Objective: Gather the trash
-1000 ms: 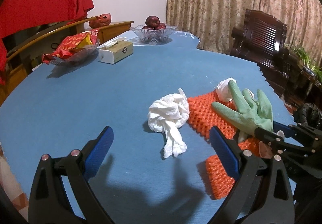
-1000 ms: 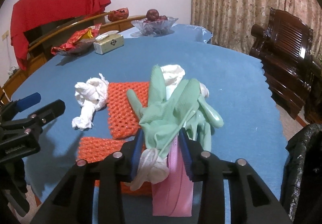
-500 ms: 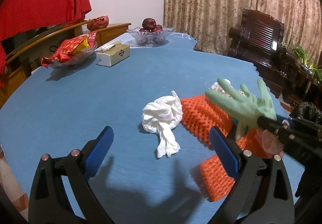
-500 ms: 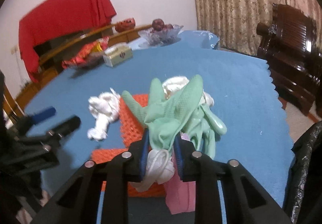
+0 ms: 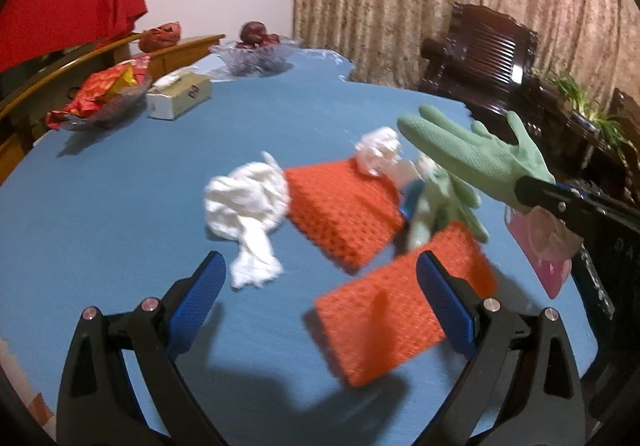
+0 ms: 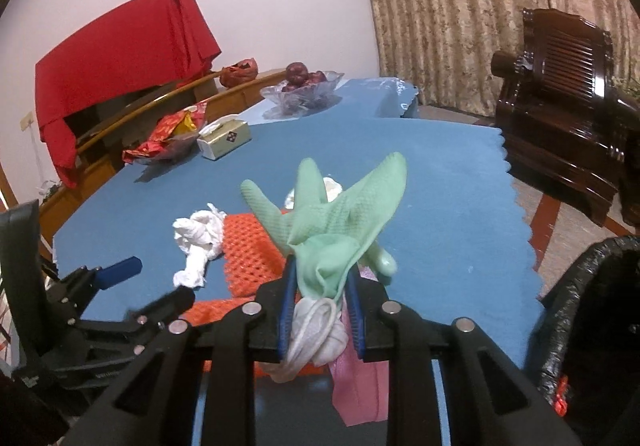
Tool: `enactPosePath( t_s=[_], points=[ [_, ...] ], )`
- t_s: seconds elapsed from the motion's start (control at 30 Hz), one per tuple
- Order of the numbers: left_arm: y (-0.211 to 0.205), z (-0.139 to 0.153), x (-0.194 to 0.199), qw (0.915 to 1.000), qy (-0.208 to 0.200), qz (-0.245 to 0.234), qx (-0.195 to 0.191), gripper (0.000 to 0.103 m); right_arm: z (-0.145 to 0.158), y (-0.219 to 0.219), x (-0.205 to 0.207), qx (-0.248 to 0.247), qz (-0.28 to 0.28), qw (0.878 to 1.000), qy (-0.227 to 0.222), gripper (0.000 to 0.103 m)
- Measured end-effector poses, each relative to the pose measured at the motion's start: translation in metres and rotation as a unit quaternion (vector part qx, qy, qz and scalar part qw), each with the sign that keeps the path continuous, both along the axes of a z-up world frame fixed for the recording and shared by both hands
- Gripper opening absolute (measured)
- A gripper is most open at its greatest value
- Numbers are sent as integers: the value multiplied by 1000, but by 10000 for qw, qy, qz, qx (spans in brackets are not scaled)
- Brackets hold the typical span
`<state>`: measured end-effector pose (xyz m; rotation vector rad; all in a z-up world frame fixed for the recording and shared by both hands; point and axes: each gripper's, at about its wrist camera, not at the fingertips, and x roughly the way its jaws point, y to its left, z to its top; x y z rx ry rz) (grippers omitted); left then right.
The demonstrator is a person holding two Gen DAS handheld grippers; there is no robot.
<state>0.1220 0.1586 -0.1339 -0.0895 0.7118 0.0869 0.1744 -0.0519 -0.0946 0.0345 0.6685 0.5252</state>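
My right gripper is shut on a green rubber glove with a pink cuff, held above the blue table; it also shows in the left wrist view. A second green glove lies on the table. My left gripper is open and empty over the near table, close to two orange mesh pads. A crumpled white tissue lies left of the pads; another white wad sits behind them.
A black trash bag hangs at the table's right edge. A tissue box, a snack dish and a fruit bowl stand at the far side. A dark wooden chair is beyond the table.
My right gripper has lifted the green glove off the table and raised it. The second glove beneath it now shows. The left gripper has shifted slightly toward the pads.
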Motion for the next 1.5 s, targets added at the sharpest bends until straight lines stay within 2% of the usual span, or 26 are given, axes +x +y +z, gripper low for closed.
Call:
enactPosePath(
  t_s=[0.1, 0.13, 0.17, 0.2, 0.27, 0.37, 0.43, 0.47, 0.57, 0.63, 0.77, 0.93, 1.0, 1.03, 1.07, 1.2, 1.33, 1.43, 1.5],
  points=[
    [-10, -10, 4, 9998, 154, -160, -23, 93, -6, -9, 2, -65, -94, 9999, 84, 23],
    [-13, -14, 5, 9996, 200, -214, -28, 88, -9, -11, 3, -85, -121, 9998, 105, 23],
    [-15, -16, 6, 9994, 238, -262, -30, 76, -11, -13, 3, -100, -131, 9998, 110, 23],
    [-18, -21, 9, 9988, 341, -357, -39, 71, -14, -14, 4, -139, -151, 9997, 128, 23],
    [-22, -29, 12, 9977, 476, -466, -112, 51, -19, -15, 5, -177, -177, 9996, 165, 23],
    [-24, -36, 15, 9967, 588, -525, -169, 32, -27, -15, 8, -270, -119, 9992, 270, 28],
    [-24, -37, 14, 9968, 585, -524, -134, 27, -29, -17, 8, -279, -132, 9991, 307, 33],
    [-23, -37, 14, 9970, 569, -508, -113, 20, -30, -19, 9, -243, -129, 9990, 339, 41],
    [-22, -36, 14, 9973, 560, -470, -107, 13, -29, -23, 4, -228, -131, 9991, 347, 55],
    [-21, -33, 13, 9976, 521, -446, -84, 8, -28, -25, 0, -281, -137, 9990, 328, 59],
    [-19, -29, 8, 9984, 427, -361, -28, 5, -29, -32, -9, -374, -186, 9984, 369, 62],
    [-21, -25, 5, 9983, 396, -414, -35, 6, -30, -46, -20, -457, -393, 9974, 395, 62],
    [-23, -24, 4, 9982, 392, -452, -76, 15, -29, -52, -21, -496, -516, 9968, 356, 62],
    [-24, -24, 3, 9982, 390, -448, -86, 31, -29, -54, -21, -525, -561, 9964, 353, 61],
    [-26, -23, 2, 9983, 363, -444, -124, 42, -29, -57, -20, -548, -619, 9959, 357, 61],
    [-29, -23, 3, 9981, 360, -475, -150, 52, -37, -60, -16, -698, -661, 9942, 482, 50],
    [-35, -29, 6, 9973, 465, -553, -124, 53, -50, -53, -17, -890, -517, 9930, 575, 44],
    [-40, -35, 7, 9962, 579, -632, -130, 51, -57, -52, -17, -860, -477, 9928, 681, 39],
    [-43, -37, 7, 9958, 635, -652, -104, 43, -60, -52, -16, -857, -457, 9926, 728, 38]
  ],
)
